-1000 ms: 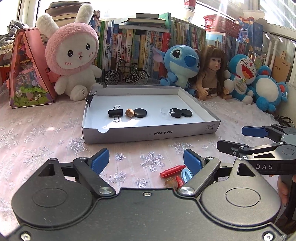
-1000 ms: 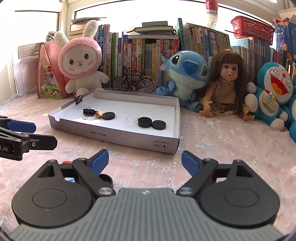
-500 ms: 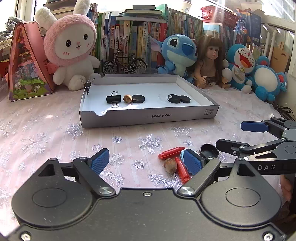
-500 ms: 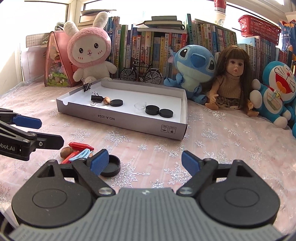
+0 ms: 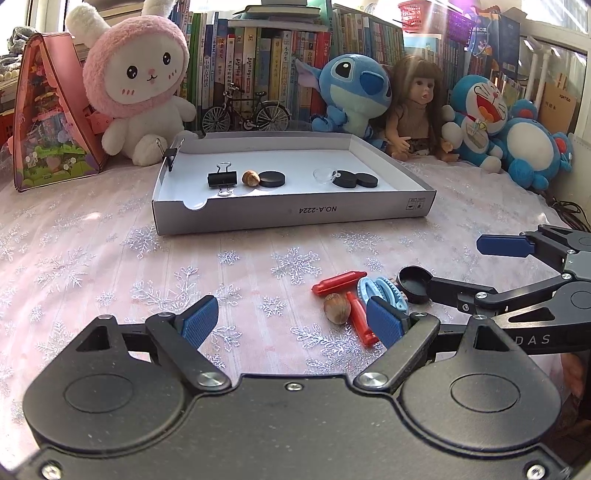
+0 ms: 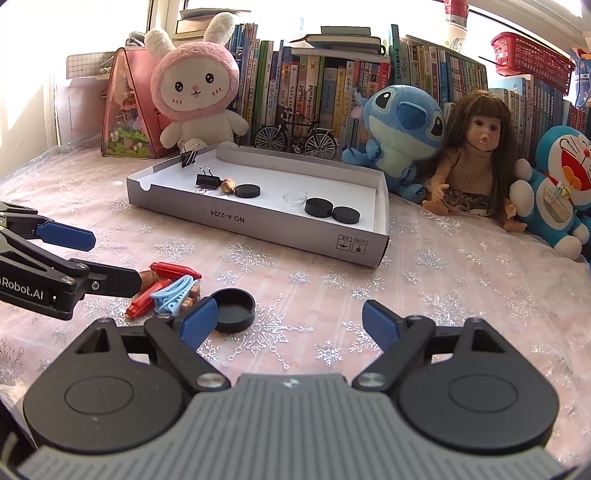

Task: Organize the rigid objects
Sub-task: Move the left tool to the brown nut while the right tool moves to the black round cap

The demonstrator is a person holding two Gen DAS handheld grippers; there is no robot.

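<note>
Waiting with jaws wide and empty, the left gripper (image 5: pixel 291 321) and right gripper (image 6: pixel 290 325) hung near a small pile (image 5: pixel 352 301) on the cloth, likely so each piece could go into the tray (image 5: pixel 295 214).

Bare cloth (image 6: pixel 295 284) between clutter (image 6: pixel 166 291) and tray (image 6: pixel 258 225)

Sunlit surface backed by books and soft toys

The surface (image 6: pixel 461 295) is covered by a pink cloth printed with silver snowflakes. A row of upright books (image 6: pixel 332 85) is lined along the back, fronted by plush toys (image 5: pixel 140 85), a doll (image 6: pixel 476 155) and a model bicycle (image 5: pixel 245 112). Strong daylight is admitted through the window (image 6: pixel 110 26) behind.
</note>
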